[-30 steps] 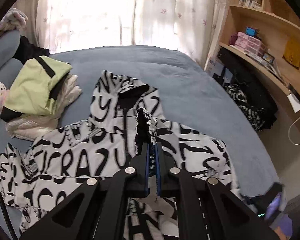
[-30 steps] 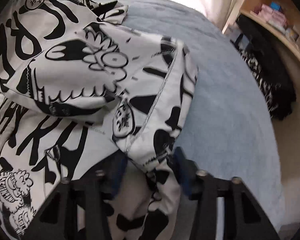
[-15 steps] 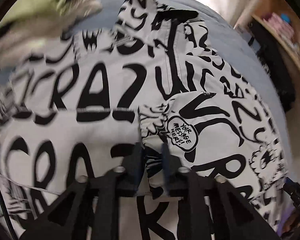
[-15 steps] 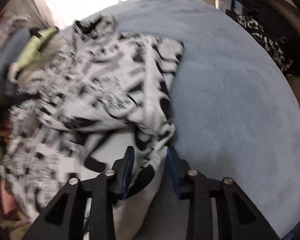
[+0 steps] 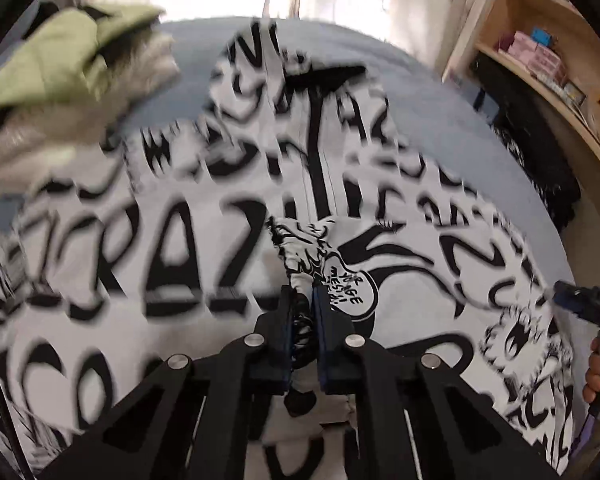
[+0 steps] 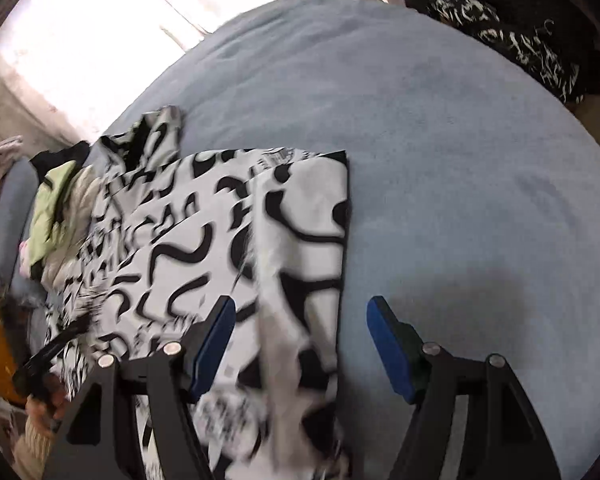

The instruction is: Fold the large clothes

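A white jacket with black graffiti lettering (image 5: 180,240) lies spread on the blue-grey bed (image 5: 440,140). My left gripper (image 5: 300,292) is shut on a bunched fold of it, a sleeve end, low over the jacket's middle. In the right wrist view the folded jacket (image 6: 220,220) lies flat, its straight edge toward the bare bed (image 6: 460,180). My right gripper (image 6: 300,320) is opening, its blue pads (image 6: 214,344) wide apart; the jacket's side edge lies between them, untouched. The right gripper (image 5: 572,300) also shows at the jacket's right edge.
A stack of green and cream folded clothes (image 5: 60,80) lies at the bed's far left. Wooden shelves (image 5: 560,80) stand to the right, with dark clothes (image 6: 520,40) heaped below them. A curtained window is behind the bed. A hand (image 6: 40,404) holds the left gripper.
My left gripper came down onto the jacket with the sleeve end, loosened briefly and shut on it again. My right gripper let go of the jacket's edge, opened wide and swung sideways.
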A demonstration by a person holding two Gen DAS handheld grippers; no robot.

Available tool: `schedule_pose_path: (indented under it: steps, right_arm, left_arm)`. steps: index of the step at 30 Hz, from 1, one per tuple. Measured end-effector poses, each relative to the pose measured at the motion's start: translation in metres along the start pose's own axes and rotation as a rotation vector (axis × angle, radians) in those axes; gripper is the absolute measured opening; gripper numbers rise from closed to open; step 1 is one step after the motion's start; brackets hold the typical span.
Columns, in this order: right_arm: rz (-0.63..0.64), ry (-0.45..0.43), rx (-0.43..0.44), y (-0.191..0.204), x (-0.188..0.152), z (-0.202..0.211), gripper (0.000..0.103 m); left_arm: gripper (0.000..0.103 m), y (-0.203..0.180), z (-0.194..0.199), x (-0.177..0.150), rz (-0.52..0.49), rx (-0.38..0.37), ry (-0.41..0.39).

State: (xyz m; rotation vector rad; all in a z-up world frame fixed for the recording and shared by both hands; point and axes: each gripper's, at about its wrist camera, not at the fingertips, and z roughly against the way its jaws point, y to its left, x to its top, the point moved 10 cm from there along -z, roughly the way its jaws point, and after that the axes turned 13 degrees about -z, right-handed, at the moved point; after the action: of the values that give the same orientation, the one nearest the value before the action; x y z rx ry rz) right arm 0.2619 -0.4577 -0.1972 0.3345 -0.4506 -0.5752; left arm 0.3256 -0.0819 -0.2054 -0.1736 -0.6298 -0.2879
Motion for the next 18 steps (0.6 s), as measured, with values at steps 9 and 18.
schedule_pose_path:
  steps: [9,18]
  right_arm:
    - [0.010,0.025,-0.046,0.010,0.021,-0.046,0.025]
    - [0.043,-0.014,-0.196,-0.004,0.019,-0.038,0.016]
  left_arm:
    - [0.009,0.012,-0.029,-0.008,-0.033,0.042,0.081]
    - [0.019,0.018,-0.044,-0.015,-0.079,0.088,0.141]
